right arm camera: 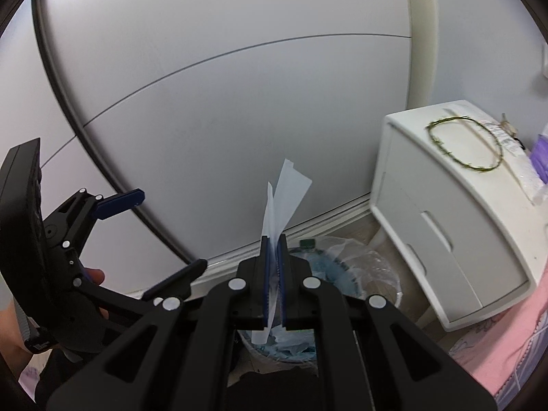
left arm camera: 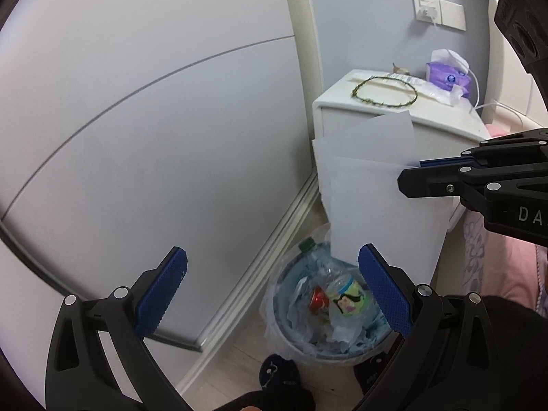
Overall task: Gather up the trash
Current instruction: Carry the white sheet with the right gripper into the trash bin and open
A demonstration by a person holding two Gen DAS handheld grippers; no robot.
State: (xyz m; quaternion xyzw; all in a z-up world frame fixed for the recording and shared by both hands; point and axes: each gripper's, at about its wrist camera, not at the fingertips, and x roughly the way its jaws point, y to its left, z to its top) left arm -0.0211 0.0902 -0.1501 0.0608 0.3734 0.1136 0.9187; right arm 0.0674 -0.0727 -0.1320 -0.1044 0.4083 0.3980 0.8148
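Observation:
My right gripper is shut on sheets of white paper and holds them edge-on above the trash bin. In the left wrist view the paper hangs broadside over the bin, pinched by the right gripper coming in from the right. The bin has a clear liner and holds a crushed plastic bottle, a red can and crumpled paper. My left gripper is open and empty, just above and in front of the bin.
A white nightstand stands behind the bin, with a green wreath ring and a purple tissue pack on top. A grey wardrobe door fills the left. A pink bed lies at the right.

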